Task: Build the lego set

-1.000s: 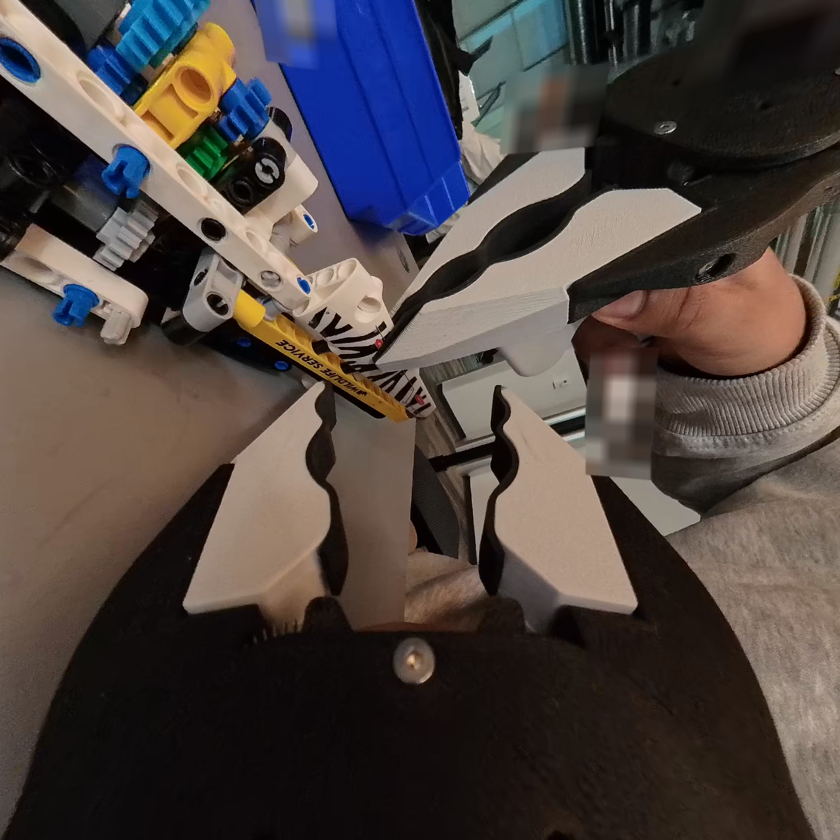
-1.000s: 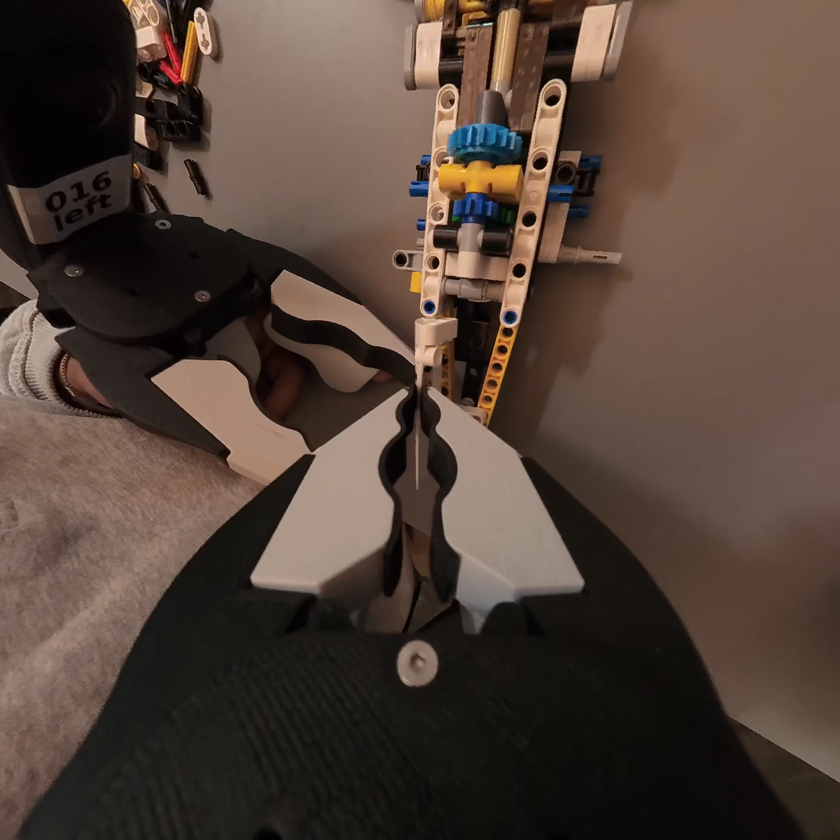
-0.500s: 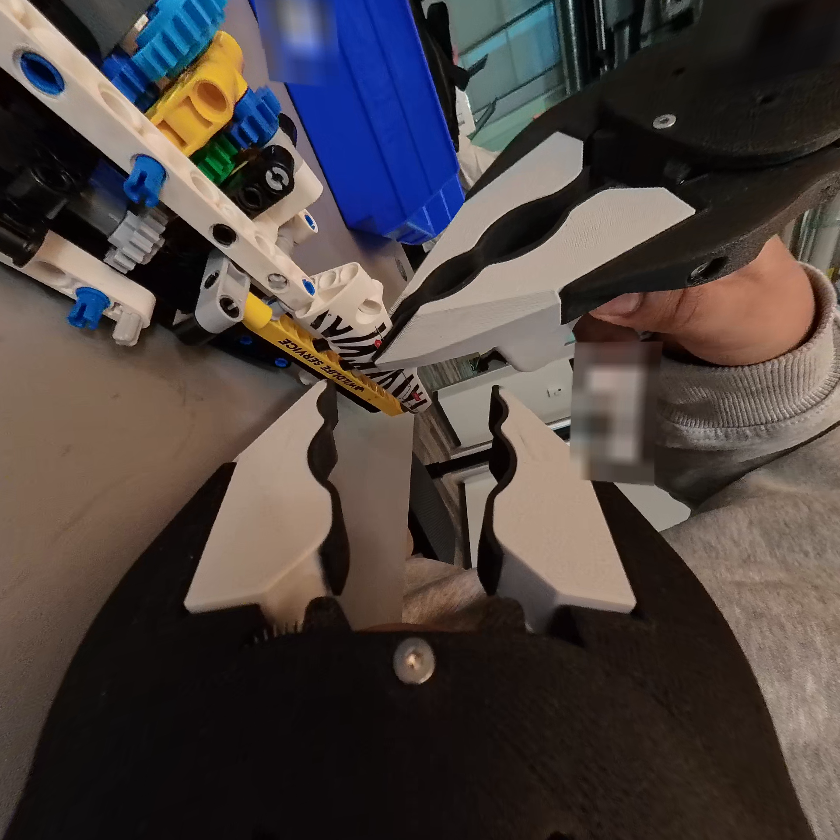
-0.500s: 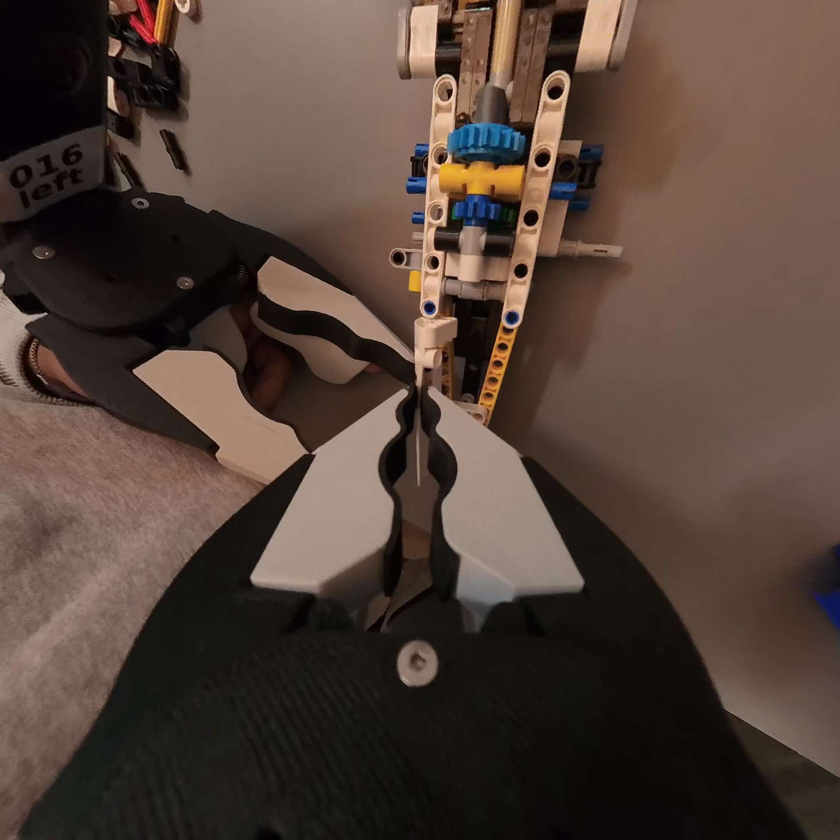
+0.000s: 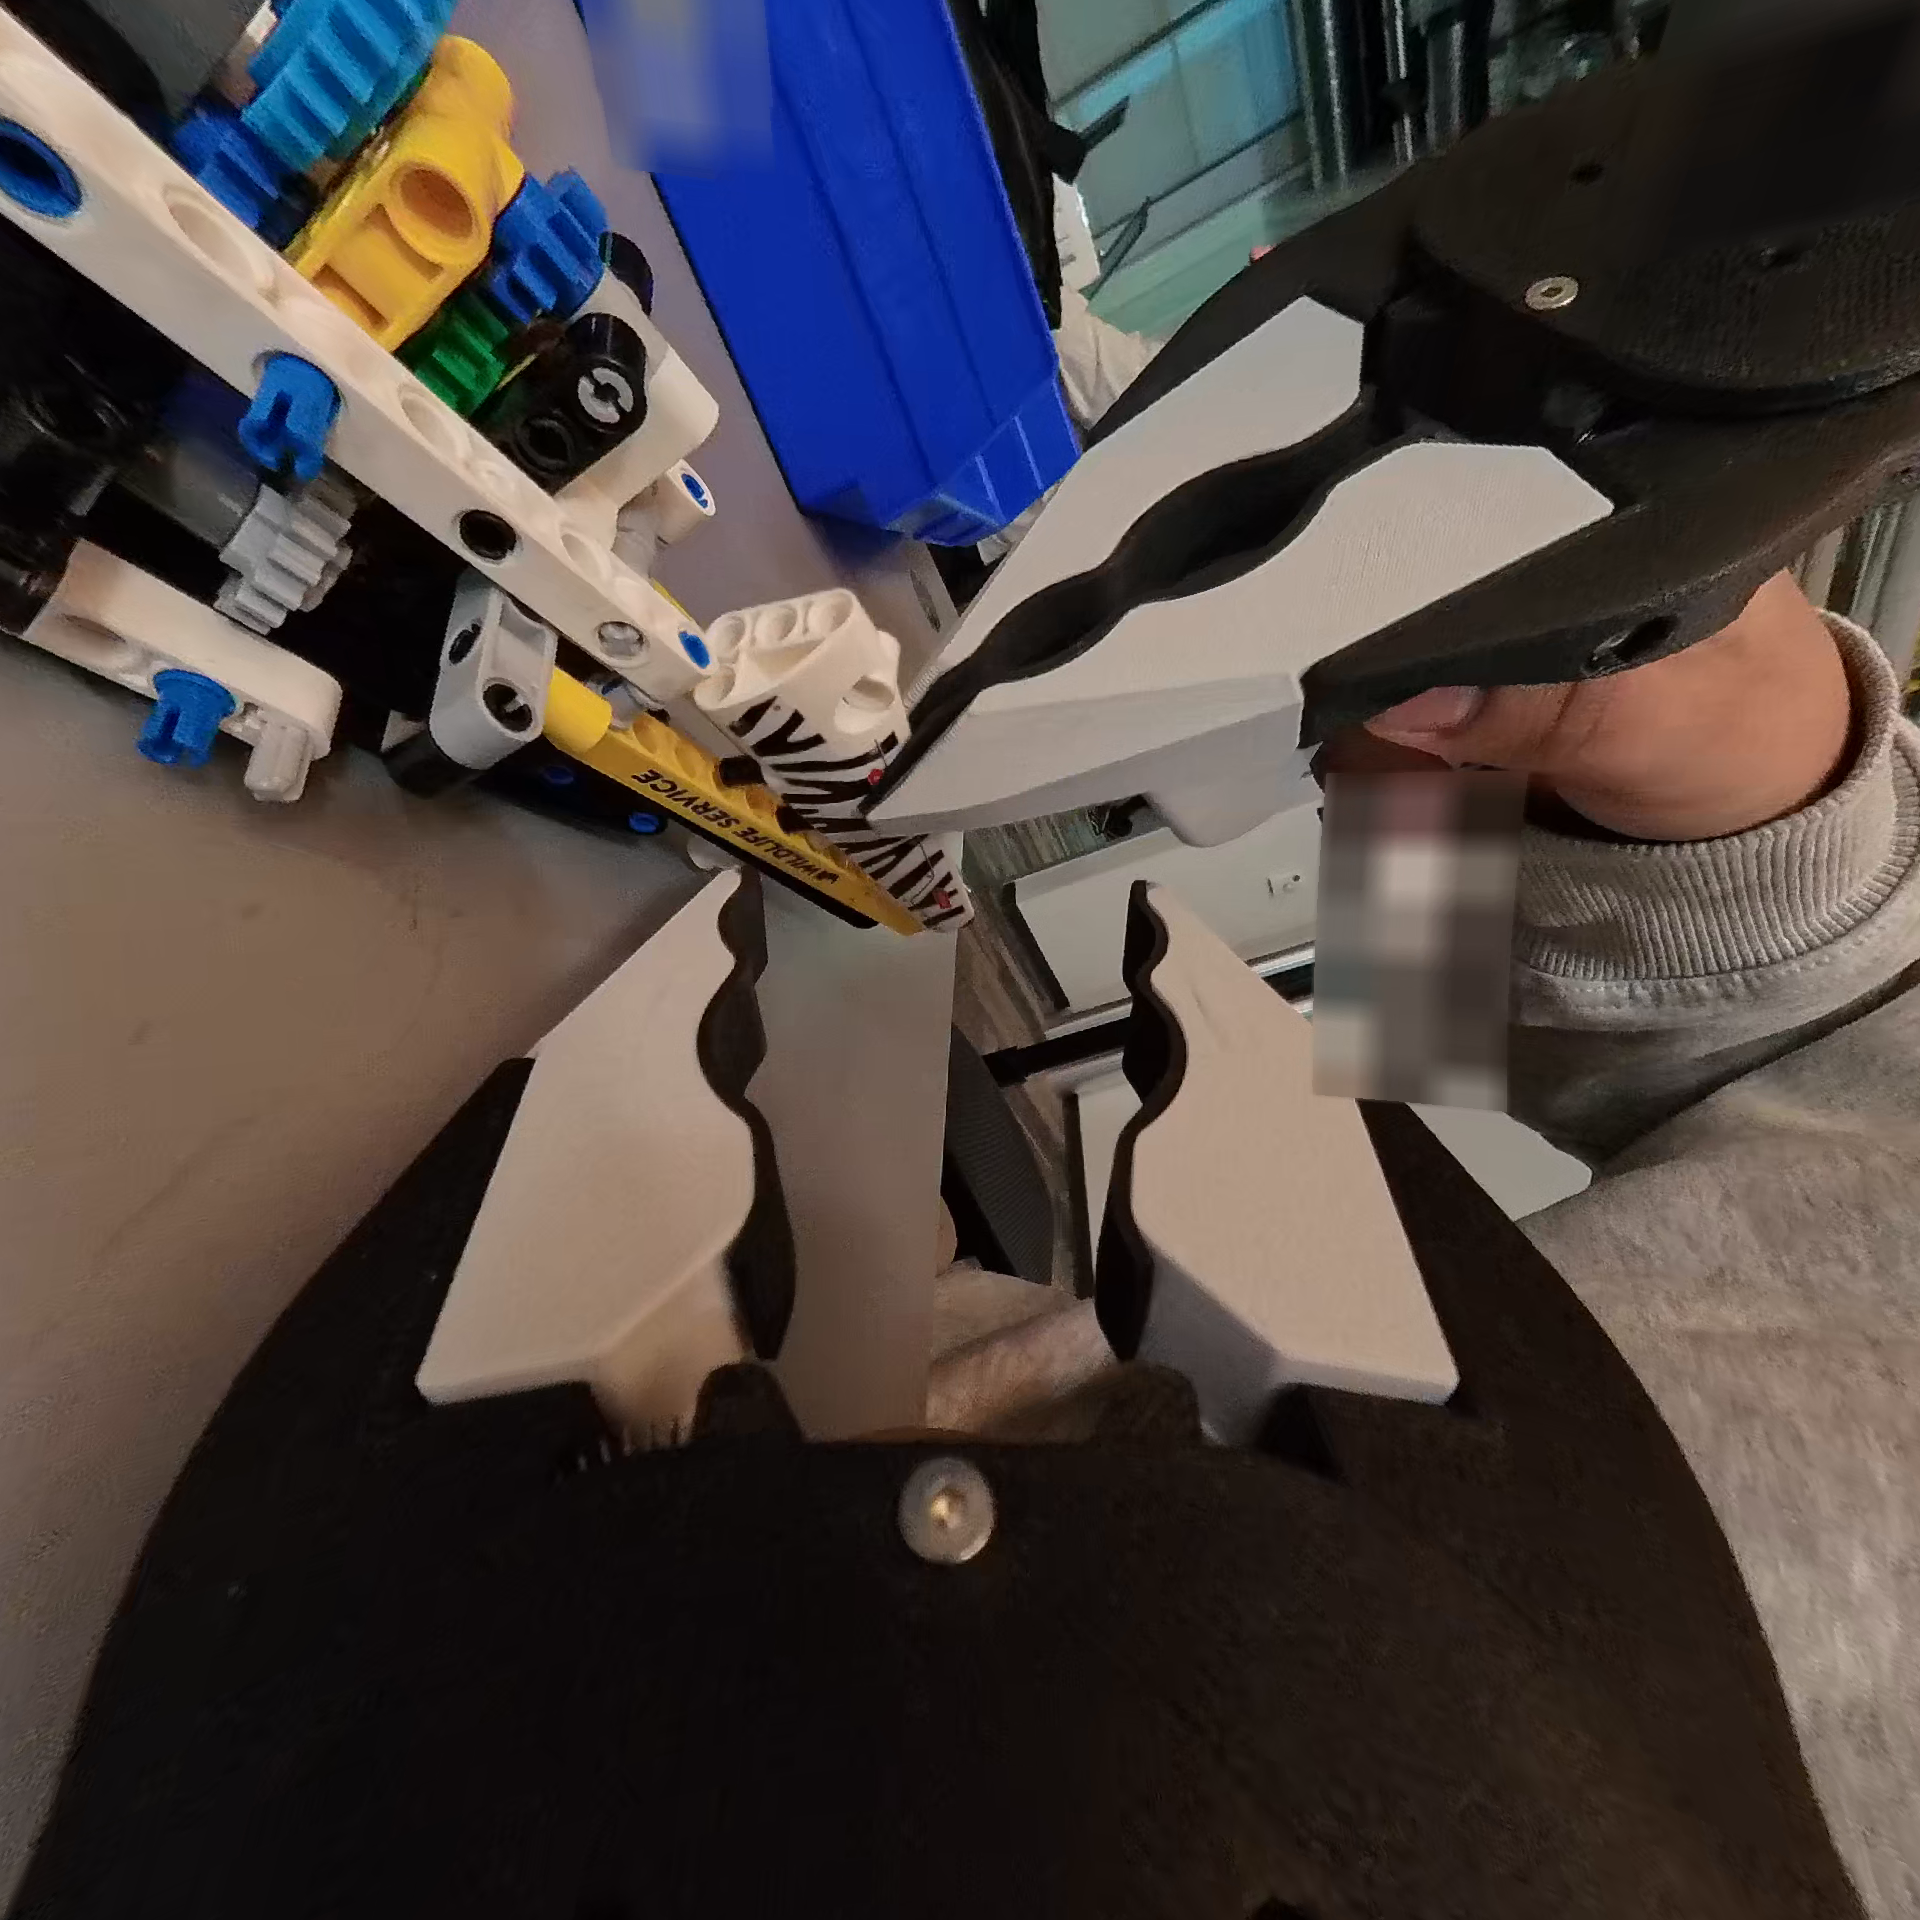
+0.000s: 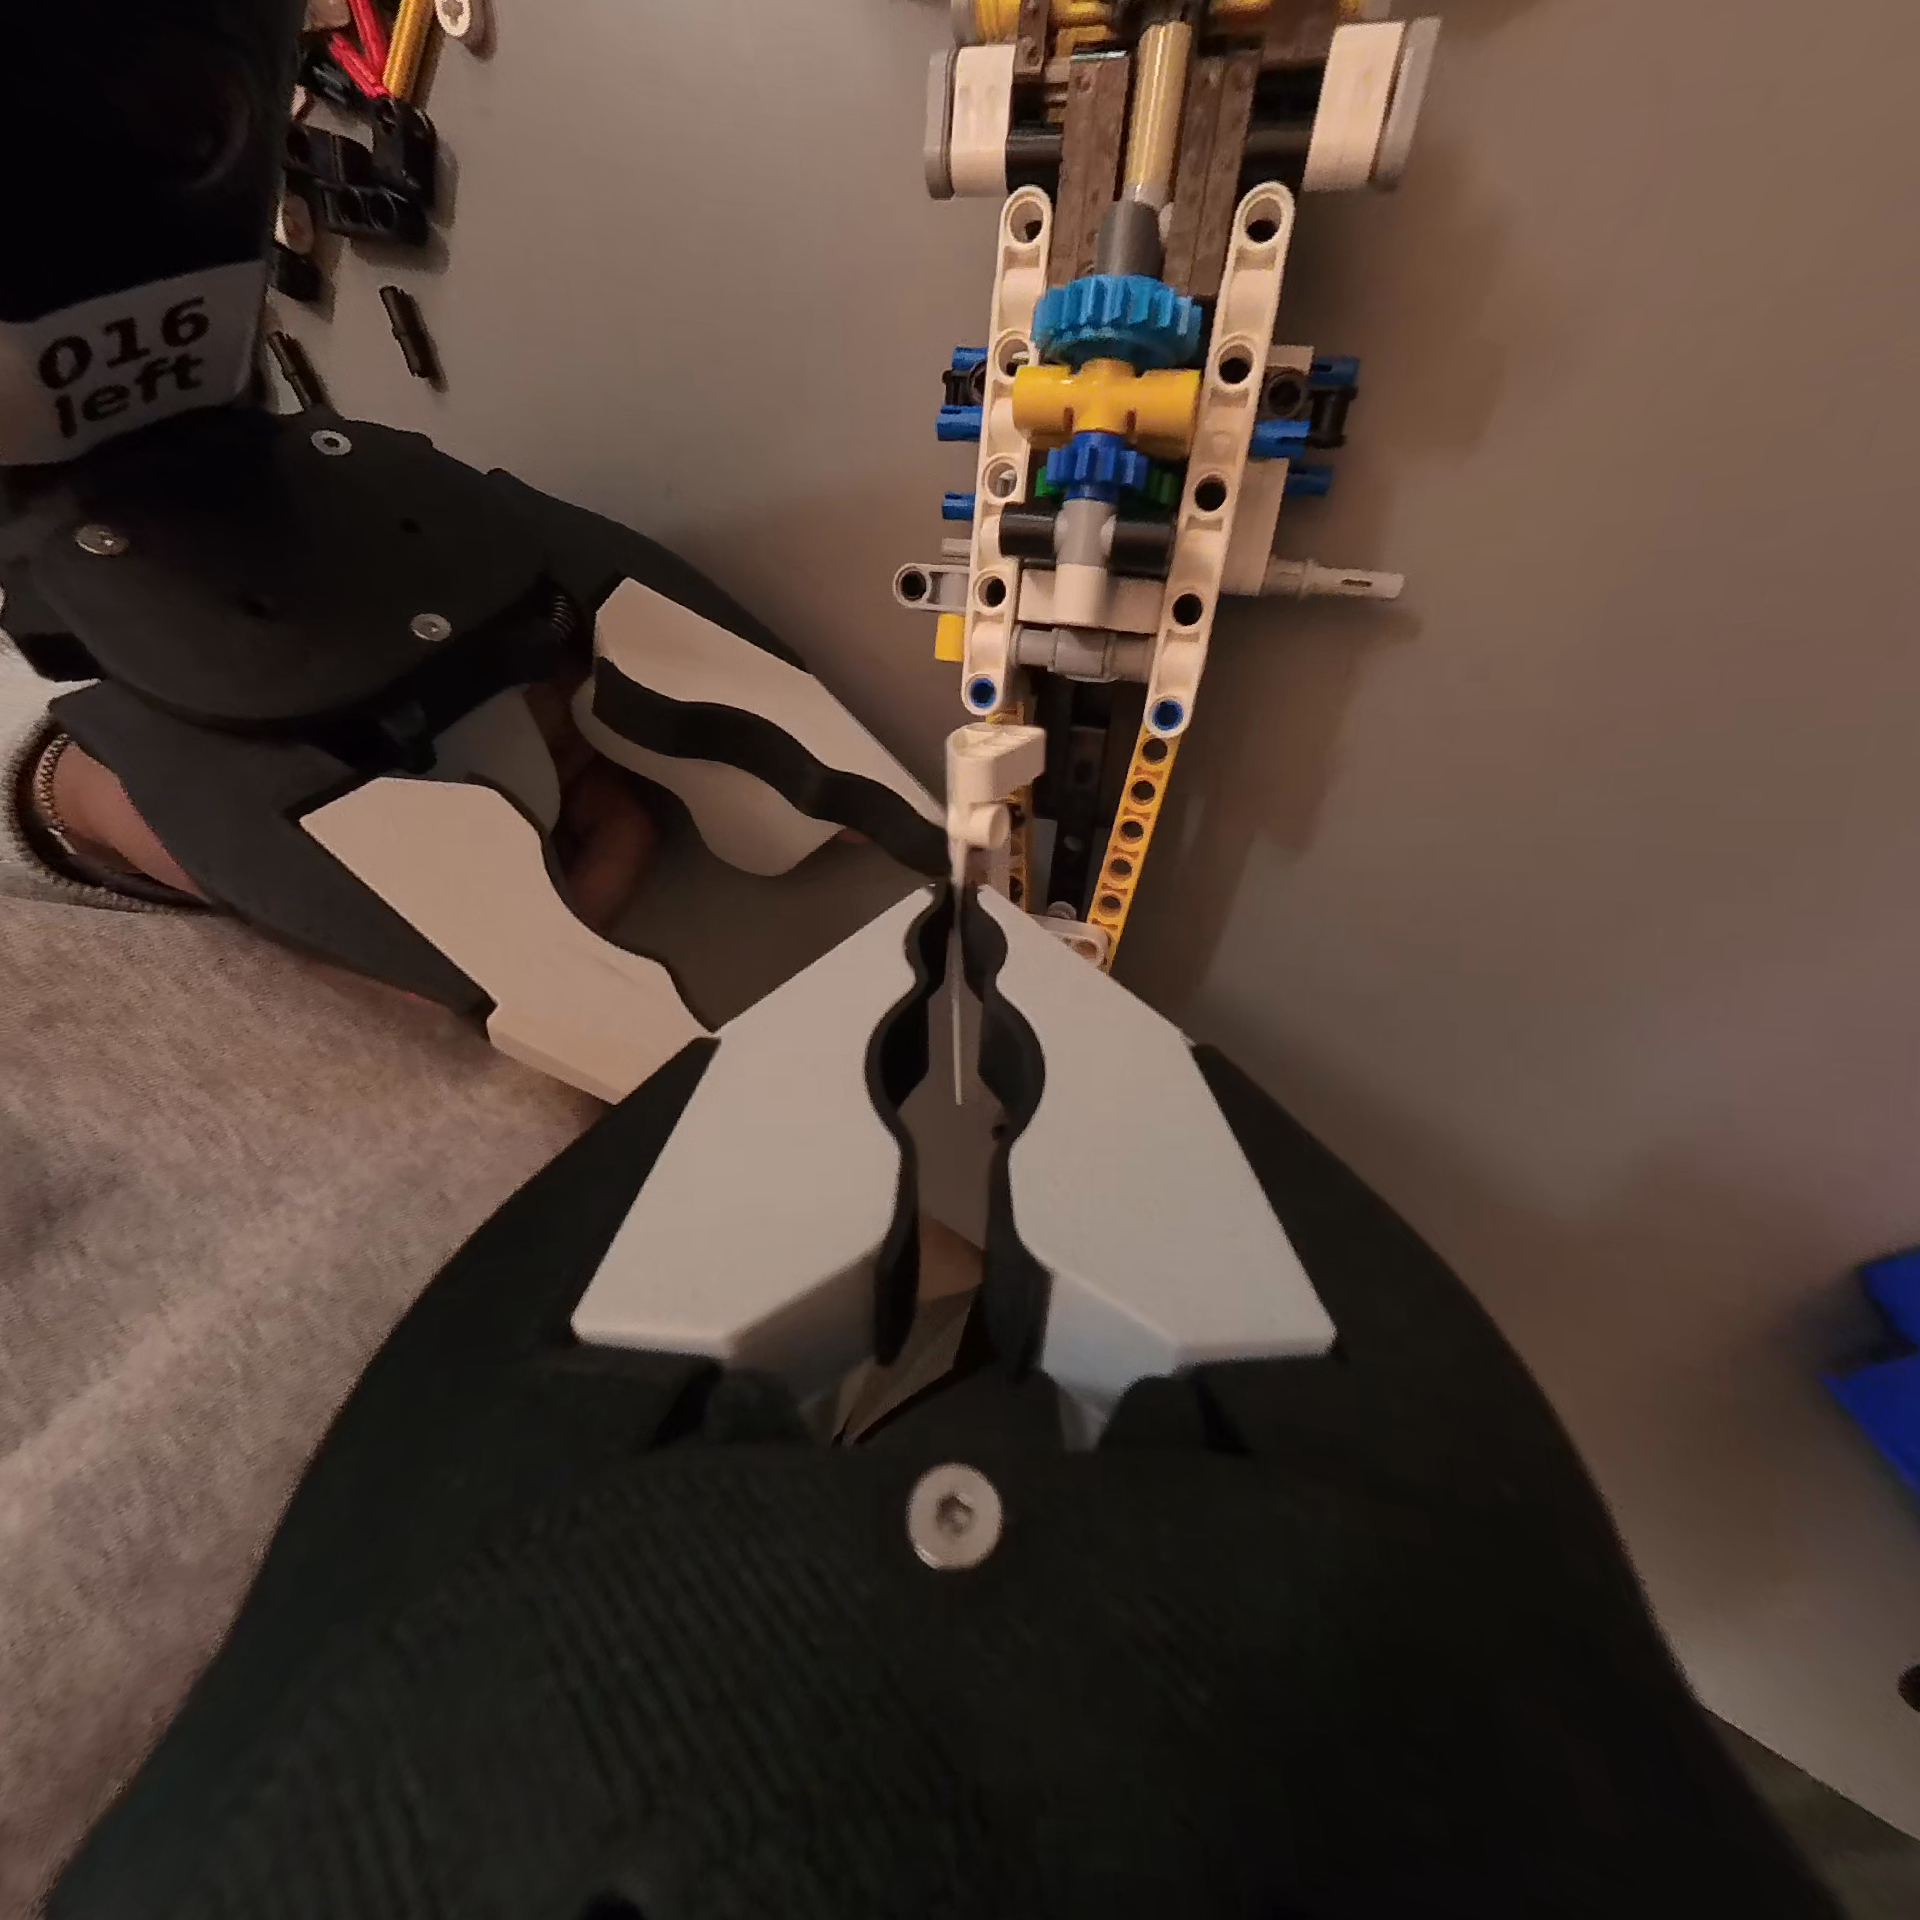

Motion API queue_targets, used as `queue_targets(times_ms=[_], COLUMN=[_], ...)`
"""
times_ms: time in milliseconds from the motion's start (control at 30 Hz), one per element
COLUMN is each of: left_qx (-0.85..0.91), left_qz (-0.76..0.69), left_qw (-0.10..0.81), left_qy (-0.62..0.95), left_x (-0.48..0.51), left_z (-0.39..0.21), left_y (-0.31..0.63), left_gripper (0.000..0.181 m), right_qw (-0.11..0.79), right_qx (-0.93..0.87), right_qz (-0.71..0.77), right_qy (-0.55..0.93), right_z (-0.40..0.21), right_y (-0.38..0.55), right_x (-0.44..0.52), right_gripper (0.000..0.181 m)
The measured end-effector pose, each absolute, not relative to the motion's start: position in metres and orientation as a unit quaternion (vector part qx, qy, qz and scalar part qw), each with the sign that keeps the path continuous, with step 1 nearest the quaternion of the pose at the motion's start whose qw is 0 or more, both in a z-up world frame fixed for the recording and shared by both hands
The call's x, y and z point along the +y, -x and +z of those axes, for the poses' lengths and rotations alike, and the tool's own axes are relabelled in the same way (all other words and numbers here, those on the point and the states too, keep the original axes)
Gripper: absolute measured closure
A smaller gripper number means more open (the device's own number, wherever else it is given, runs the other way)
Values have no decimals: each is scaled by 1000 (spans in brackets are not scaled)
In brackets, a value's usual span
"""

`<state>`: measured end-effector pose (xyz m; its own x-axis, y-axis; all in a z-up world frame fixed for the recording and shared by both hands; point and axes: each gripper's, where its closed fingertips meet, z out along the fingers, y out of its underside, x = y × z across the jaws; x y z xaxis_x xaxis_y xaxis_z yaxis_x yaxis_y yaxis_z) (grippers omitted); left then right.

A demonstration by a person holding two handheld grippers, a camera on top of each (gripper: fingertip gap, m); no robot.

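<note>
The lego model (image 5: 343,395), a white-beamed chassis with blue gears and a yellow hub, lies on the grey table; it also shows in the right wrist view (image 6: 1112,468). My right gripper (image 6: 961,904) is shut on a white zebra-striped panel (image 5: 821,748), seen edge-on in its own view (image 6: 982,774). The panel sits against the model's near end, beside a lettered yellow beam (image 5: 717,800). My left gripper (image 5: 935,894) is open and empty just below that end, and shows from the side in the right wrist view (image 6: 800,935).
A blue bin (image 5: 862,260) stands behind the model, with a corner in the right wrist view (image 6: 1870,1340). Several loose black, red and yellow parts (image 6: 364,156) lie at the table's far left. A person's grey sleeve (image 5: 1714,1039) is at the right. Less than 4 cm separates the two grippers' tips.
The right gripper stays shut on the panel at the model's end. The right wrist view has drifted slightly, bringing the blue bin corner in. The left gripper stays open.
</note>
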<state>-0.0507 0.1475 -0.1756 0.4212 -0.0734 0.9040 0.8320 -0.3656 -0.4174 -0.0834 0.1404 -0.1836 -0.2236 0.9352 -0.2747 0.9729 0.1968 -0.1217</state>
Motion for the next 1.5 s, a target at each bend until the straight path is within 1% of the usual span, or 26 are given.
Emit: queue_targets(times_ms=[200, 467, 700, 1500], left_qx=[-281, -284, -288, -287], left_qz=[-455, -438, -437, -439], left_qw=[494, 493, 494, 497], left_qy=[685, 696, 694, 691], left_x=[150, 153, 154, 154], left_z=[-176, -179, -180, -180], left_y=[53, 54, 55, 53], left_gripper=[113, 112, 111, 111], right_qw=[88, 154, 182, 211], right_qx=[775, 789, 791, 786], right_qz=[-140, -123, -117, -124], right_qy=[-610, -581, -572, -568], right_z=[-184, -184, -184, -185], right_y=[83, 84, 86, 87], right_x=[142, 141, 142, 142], right_gripper=[181, 181, 181, 181])
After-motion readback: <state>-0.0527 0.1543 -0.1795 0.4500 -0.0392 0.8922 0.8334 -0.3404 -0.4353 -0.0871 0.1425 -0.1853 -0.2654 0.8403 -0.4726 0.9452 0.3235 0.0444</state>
